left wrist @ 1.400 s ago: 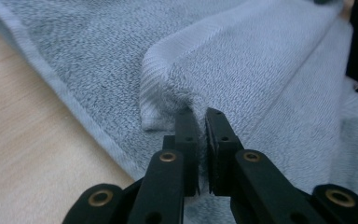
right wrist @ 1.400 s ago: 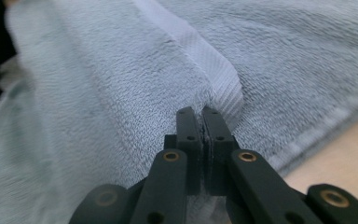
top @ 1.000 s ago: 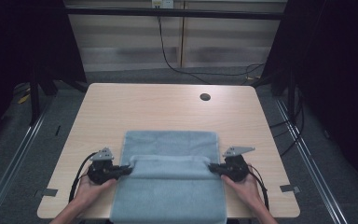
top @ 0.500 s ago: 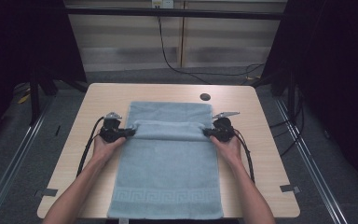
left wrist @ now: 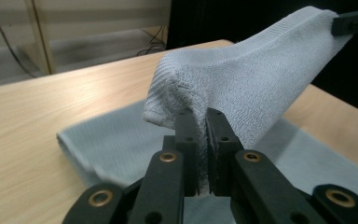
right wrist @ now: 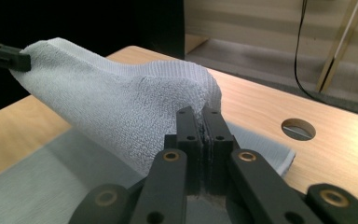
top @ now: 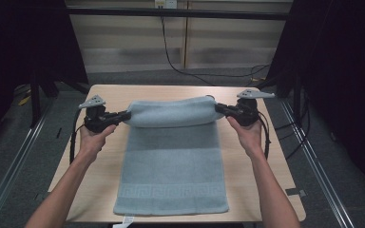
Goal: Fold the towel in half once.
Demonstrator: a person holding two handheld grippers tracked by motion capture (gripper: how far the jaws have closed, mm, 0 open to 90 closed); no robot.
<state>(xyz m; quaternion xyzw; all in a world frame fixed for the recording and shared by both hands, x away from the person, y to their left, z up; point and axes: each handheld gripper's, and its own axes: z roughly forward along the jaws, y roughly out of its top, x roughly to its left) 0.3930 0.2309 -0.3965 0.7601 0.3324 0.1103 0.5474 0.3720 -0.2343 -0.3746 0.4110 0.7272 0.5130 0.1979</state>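
A light blue towel (top: pixel 171 166) lies lengthwise on the wooden table (top: pixel 261 156), its patterned hem toward the person. Its far end is lifted off the table as a taut band (top: pixel 171 113) stretched between both grippers. My left gripper (top: pixel 125 114) is shut on the towel's left corner (left wrist: pixel 177 93), the cloth pinched between the black jaws. My right gripper (top: pixel 217 108) is shut on the right corner (right wrist: pixel 186 88). In the left gripper view, the right gripper's jaw tip (left wrist: pixel 354 21) shows at the far end of the band. The left gripper's tip (right wrist: pixel 2 57) appears in the right gripper view.
A round cable hole (right wrist: pixel 298 129) sits in the table top near the far edge. Bare wood (top: pixel 100 161) flanks the towel on both sides. Cables (top: pixel 171 57) trail over the floor behind the table, and dark curtains stand on both sides.
Both grippers have risen and moved away from the person, carrying the towel's end toward the table's far side. The folded towel has opened out to its full length on the table.
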